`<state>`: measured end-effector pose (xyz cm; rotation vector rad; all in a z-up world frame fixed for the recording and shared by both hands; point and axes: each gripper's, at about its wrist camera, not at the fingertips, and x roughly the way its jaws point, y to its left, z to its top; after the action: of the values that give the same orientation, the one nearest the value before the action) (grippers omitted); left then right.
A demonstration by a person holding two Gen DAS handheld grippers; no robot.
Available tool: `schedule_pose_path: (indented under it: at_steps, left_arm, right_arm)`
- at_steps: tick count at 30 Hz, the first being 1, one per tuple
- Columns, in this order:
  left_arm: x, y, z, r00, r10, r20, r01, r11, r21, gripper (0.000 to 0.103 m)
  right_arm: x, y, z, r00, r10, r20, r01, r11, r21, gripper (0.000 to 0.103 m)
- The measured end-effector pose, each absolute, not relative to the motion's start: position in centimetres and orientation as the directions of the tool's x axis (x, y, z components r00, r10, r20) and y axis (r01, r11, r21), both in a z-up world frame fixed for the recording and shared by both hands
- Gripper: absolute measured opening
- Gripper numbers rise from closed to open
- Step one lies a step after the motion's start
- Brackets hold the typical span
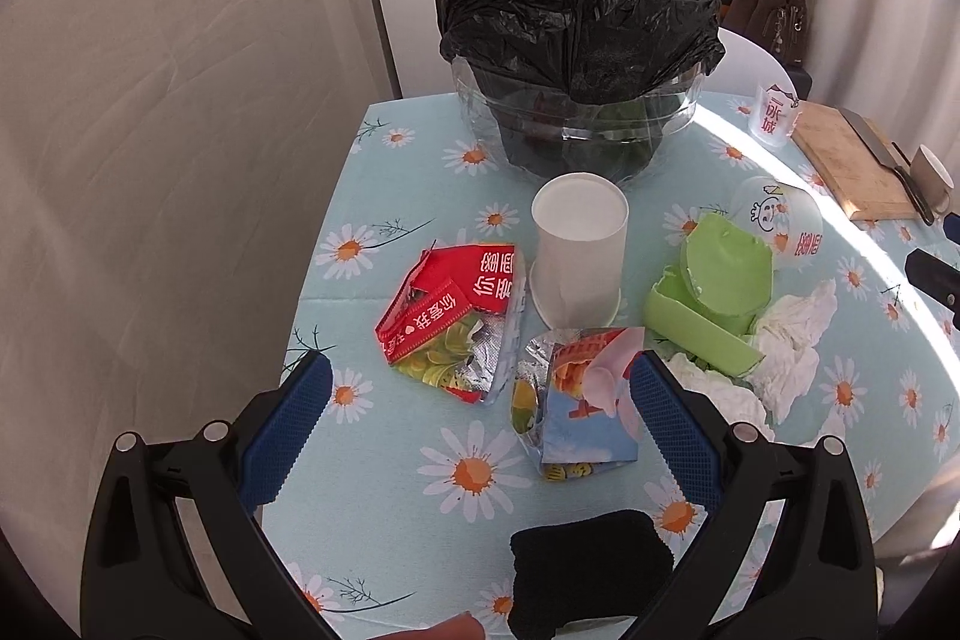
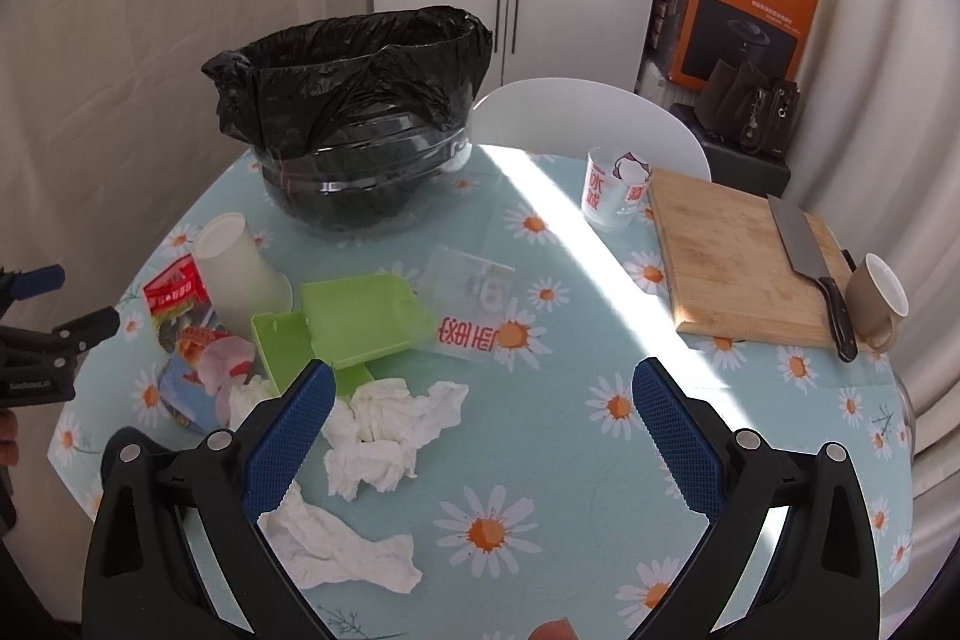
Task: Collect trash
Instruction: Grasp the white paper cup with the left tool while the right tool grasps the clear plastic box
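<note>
1. Ahead of the left gripper [image 1: 480, 388], spread wide and gripping nothing: 2 snack wrappers, red wrapper [image 1: 447, 313] and blue wrapper [image 1: 579, 403], long axis running away; 1 upside-down paper cup [image 1: 577, 253]; bin [image 1: 579, 61] beyond.
2. Right gripper [image 2: 480, 391] likewise released; 2 tissues [image 2: 384, 433] just ahead-left.
3. Only from the right wrist: knife [image 2: 810, 256], mug [image 2: 877, 301].

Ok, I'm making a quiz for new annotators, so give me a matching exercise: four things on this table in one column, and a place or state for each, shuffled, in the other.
Things:
1. paper cup
2. knife
3. bin
4. tissues

Places or states:
A. lined with a black bag
B. crumpled, in front of the green box
C. upside down, between the red wrapper and the green box
D. lying on the cutting board

Pairs: 1-C, 2-D, 3-A, 4-B
</note>
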<state>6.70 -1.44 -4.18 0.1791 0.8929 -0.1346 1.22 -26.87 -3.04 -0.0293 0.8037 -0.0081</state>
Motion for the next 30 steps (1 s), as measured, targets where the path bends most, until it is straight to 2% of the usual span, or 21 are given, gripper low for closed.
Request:
schedule_pose_path:
  at_steps: [12,19,24,28,29,30]
  left_arm:
    - [12.7,-4.9,-6.6,0.543,-0.096,-0.834,0.287,0.955,0.077,0.097]
    - [15.7,-6.5,-8.2,0.477,-0.154,-0.865,0.329,0.944,0.013,0.097]
    - [17.0,-7.1,-9.3,0.456,-0.124,-0.881,0.334,0.942,0.040,0.097]
    - [17.9,-6.9,-9.9,0.433,-0.133,-0.892,0.326,0.945,0.017,0.097]
    - [18.1,-6.8,-10.0,0.425,-0.143,-0.894,0.327,0.945,0.004,0.091]
    - [18.3,-6.8,-10.1,0.419,-0.151,-0.895,0.328,0.945,-0.006,0.076]
  right_arm:
    - [8.1,-28.6,-5.2,0.635,0.019,-0.772,-0.017,1.000,0.012,0.095]
    - [11.1,-29.3,-6.9,0.585,0.105,-0.805,-0.048,0.994,0.095,0.095]
    - [12.8,-29.7,-8.5,0.547,0.136,-0.826,-0.039,0.990,0.137,0.095]
    - [13.8,-30.0,-10.0,0.511,0.157,-0.845,-0.031,0.986,0.164,0.095]
    - [14.0,-30.0,-10.3,0.500,0.162,-0.851,-0.029,0.985,0.170,0.093]
    - [14.1,-30.1,-10.6,0.492,0.170,-0.854,-0.027,0.983,0.180,0.089]
